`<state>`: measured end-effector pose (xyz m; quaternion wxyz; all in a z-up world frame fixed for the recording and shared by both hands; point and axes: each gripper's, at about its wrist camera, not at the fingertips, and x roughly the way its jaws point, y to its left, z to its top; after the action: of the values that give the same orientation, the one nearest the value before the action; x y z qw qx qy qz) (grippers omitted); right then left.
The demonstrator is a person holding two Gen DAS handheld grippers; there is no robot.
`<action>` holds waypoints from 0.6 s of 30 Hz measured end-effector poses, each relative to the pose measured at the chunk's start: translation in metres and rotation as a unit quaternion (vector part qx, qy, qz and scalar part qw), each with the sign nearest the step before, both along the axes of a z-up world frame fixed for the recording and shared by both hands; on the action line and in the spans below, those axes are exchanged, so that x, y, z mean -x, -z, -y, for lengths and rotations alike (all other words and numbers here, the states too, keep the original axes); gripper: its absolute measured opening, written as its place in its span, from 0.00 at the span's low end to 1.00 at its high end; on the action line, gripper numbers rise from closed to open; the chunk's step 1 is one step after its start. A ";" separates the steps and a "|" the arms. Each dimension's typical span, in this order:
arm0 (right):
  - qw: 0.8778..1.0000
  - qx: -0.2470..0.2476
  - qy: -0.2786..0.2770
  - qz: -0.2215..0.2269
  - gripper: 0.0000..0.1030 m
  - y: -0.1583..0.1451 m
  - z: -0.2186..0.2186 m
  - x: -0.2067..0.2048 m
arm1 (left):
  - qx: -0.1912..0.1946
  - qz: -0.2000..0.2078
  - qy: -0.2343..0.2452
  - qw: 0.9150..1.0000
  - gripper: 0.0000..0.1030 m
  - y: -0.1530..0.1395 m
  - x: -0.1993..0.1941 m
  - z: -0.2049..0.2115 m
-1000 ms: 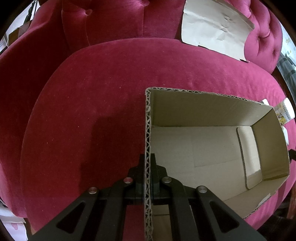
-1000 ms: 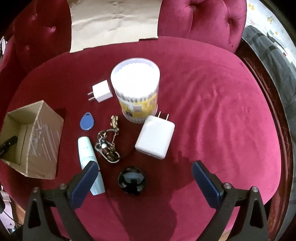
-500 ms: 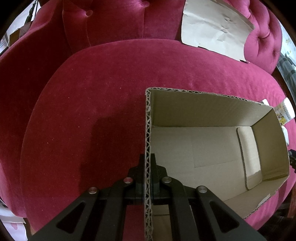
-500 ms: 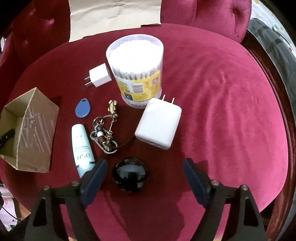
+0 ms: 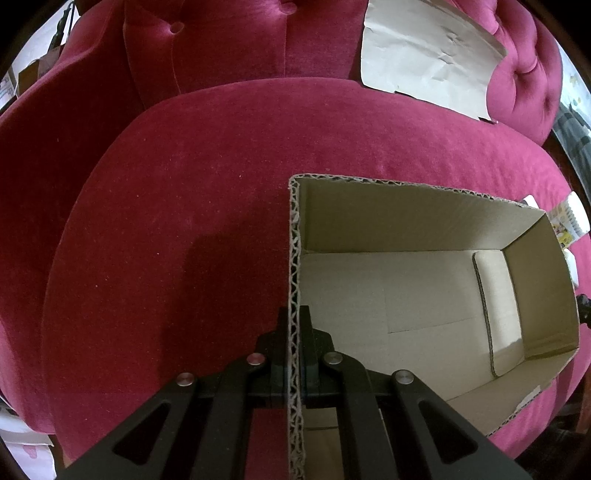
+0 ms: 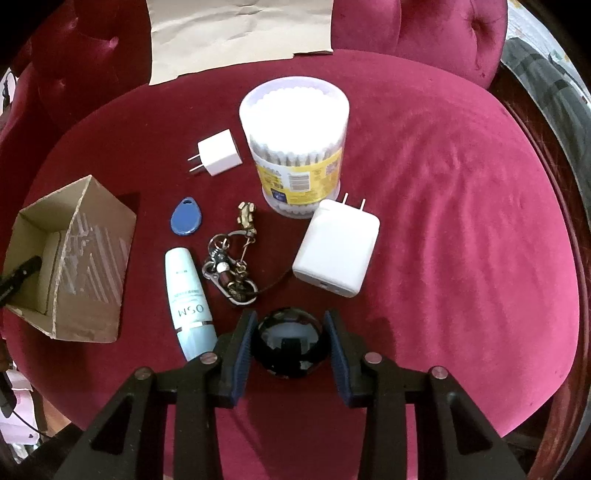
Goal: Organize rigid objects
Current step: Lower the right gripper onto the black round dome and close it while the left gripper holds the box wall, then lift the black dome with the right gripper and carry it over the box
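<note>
My left gripper (image 5: 295, 314) is shut on the near wall of an open cardboard box (image 5: 406, 218) standing on a red velvet seat (image 5: 184, 184). The box interior shows nothing inside. In the right wrist view the same box (image 6: 96, 251) sits at the left. A glossy black ball (image 6: 288, 339) rests on the seat between the blue pads of my right gripper (image 6: 290, 314). Its jaws are closing, each pad close beside the ball, with no clear press. Just beyond lie a light blue tube (image 6: 188, 295), a keyring (image 6: 231, 266) and a large white charger (image 6: 336, 247).
Farther back stand a tub of cotton swabs (image 6: 295, 147), a small white plug (image 6: 219, 153) and a blue key fob (image 6: 186, 221). Brown paper (image 6: 236, 33) leans on the tufted backrest. The seat's right half (image 6: 461, 221) is bare velvet.
My right gripper has moved down and forward over the black ball, and its jaws have narrowed from wide apart to just beside it. The left gripper and box have not moved.
</note>
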<state>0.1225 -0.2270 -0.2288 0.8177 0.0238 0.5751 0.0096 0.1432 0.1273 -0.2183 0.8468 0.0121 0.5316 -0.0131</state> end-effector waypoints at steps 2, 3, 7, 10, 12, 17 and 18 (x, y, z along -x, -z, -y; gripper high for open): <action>1.000 0.004 -0.002 0.006 0.39 -0.006 -0.003 -0.001 | 0.000 0.000 0.000 1.000 0.03 0.000 0.000 0.000; 1.000 0.006 -0.003 0.007 0.39 -0.009 -0.002 -0.001 | -0.001 0.000 0.000 1.000 0.03 0.000 0.000 0.000; 1.000 0.003 -0.001 0.014 0.39 -0.017 -0.002 -0.005 | -0.001 0.000 0.000 1.000 0.03 0.000 0.000 0.000; 1.000 0.008 -0.001 0.023 0.39 -0.027 -0.005 -0.003 | -0.001 0.000 -0.002 1.000 0.03 0.000 -0.001 0.000; 1.000 0.011 -0.001 0.029 0.39 -0.033 -0.006 -0.004 | -0.003 0.001 -0.003 1.000 0.03 0.000 -0.001 0.000; 0.999 0.005 -0.001 0.038 0.39 -0.050 -0.018 -0.001 | -0.003 0.002 -0.003 1.000 0.03 0.000 0.000 0.001; 0.999 0.004 -0.003 0.041 0.39 -0.055 -0.021 -0.002 | -0.003 0.002 -0.004 1.000 0.03 0.000 0.001 0.001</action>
<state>0.1246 -0.2062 -0.1743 0.8409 0.0184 0.5408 0.0110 0.1425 0.1260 -0.2184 0.8480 0.0129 0.5297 -0.0079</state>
